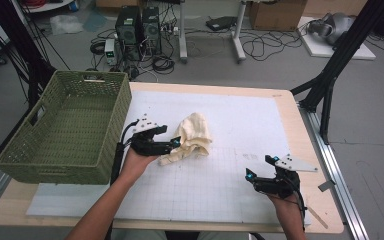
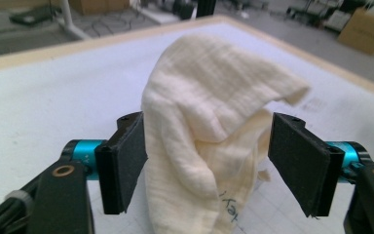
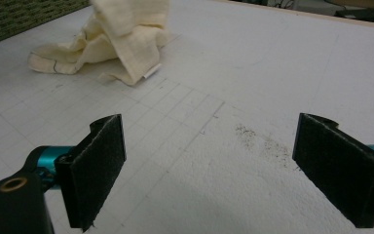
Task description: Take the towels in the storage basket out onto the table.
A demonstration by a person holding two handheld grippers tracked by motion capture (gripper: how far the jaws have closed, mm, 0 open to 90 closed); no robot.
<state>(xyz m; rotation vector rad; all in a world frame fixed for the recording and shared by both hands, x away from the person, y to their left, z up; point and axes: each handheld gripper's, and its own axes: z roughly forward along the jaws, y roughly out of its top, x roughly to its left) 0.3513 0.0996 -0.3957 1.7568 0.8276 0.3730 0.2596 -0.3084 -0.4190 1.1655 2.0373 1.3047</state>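
Note:
A crumpled cream cloth (image 1: 192, 137) lies bunched on the white grid mat (image 1: 240, 120), left of the table's middle. My left gripper (image 1: 169, 137) reaches it from the left. In the left gripper view the cloth (image 2: 209, 122) stands up between the two black pads; my left gripper (image 2: 207, 165) is open, one pad (image 2: 124, 161) at the cloth's edge and the other clear of it. My right gripper (image 1: 261, 166) rests near the mat's front right, open (image 3: 224, 170), with bare mat between its pads. From there the cloth (image 3: 121, 39) lies farther off at upper left.
A green woven basket (image 1: 55, 165) stands on the table's left side, close beside my left hand; its wall (image 3: 19, 14) edges the right gripper view. The wooden table edge (image 1: 300, 130) runs along the right. Cables, computer towers and boxes sit on the floor beyond.

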